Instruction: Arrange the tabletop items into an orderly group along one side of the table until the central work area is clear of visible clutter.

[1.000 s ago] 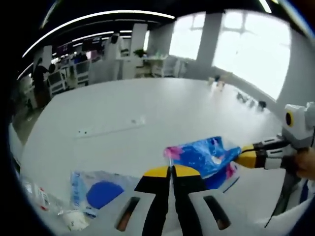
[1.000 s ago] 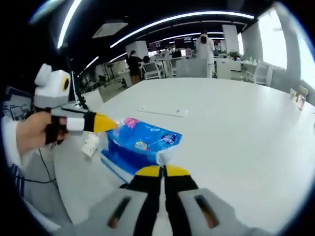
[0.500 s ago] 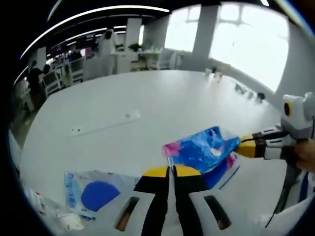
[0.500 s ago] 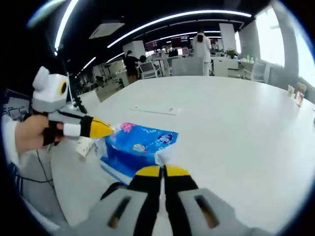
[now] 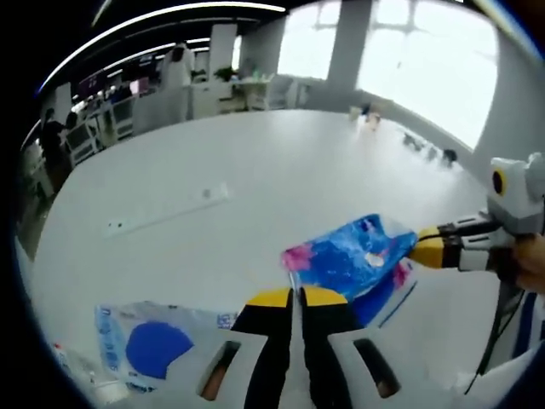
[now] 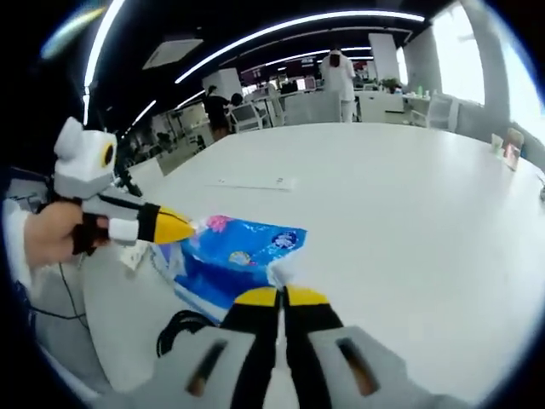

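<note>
Both tongs, the left tongs (image 5: 296, 294) and right tongs (image 6: 274, 294), are clenching opposite edges of the blue packet (image 5: 353, 260), suspending it above the desk (image 5: 255, 179), so transport is proceeding and the next move is probably requiring lowering it near the clear pouch (image 5: 149, 345) at 7 o'clock.

My left gripper (image 5: 297, 296) is pinched closed. My right gripper (image 6: 276, 296) is closed too. My hand (image 6: 53, 234) grips the left one.

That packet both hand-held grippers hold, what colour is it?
Blue packet with pink patches, clearest in right gripper view.
</note>
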Demonstrator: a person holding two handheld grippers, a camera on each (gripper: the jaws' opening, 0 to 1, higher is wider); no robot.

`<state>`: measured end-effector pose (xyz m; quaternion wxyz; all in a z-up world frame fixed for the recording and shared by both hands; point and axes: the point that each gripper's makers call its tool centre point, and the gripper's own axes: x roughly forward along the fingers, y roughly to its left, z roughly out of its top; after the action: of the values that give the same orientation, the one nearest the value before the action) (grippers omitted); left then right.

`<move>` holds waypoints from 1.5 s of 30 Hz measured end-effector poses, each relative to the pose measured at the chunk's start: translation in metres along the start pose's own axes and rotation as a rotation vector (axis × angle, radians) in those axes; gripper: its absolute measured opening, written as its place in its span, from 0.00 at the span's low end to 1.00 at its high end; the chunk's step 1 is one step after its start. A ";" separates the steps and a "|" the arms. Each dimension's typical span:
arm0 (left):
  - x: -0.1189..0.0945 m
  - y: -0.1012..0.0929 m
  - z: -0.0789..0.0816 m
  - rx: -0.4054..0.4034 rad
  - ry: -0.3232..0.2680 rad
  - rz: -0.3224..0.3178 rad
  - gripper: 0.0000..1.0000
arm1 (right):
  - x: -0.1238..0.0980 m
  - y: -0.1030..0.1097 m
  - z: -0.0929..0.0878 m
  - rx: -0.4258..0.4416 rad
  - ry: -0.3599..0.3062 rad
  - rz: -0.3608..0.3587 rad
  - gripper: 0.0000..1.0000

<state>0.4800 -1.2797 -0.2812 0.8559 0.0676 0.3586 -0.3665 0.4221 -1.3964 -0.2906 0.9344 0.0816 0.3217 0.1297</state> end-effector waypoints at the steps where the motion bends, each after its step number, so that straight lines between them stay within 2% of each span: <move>1: 0.002 0.000 0.000 0.004 0.002 0.001 0.00 | 0.000 0.000 0.000 0.002 0.000 -0.001 0.00; 9: 0.013 0.002 -0.006 -0.008 0.026 0.002 0.00 | 0.006 -0.009 -0.008 0.024 0.016 -0.007 0.00; 27: 0.041 -0.008 -0.020 -0.017 0.078 -0.022 0.00 | 0.012 -0.029 -0.030 0.086 0.047 -0.028 0.00; 45: 0.052 -0.010 -0.035 -0.034 0.125 -0.025 0.01 | 0.021 -0.036 -0.048 0.117 0.076 -0.035 0.00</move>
<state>0.4782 -1.3031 -0.3398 0.8283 0.0712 0.4181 -0.3662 0.4146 -1.4216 -0.3491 0.9173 0.1255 0.3653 0.0971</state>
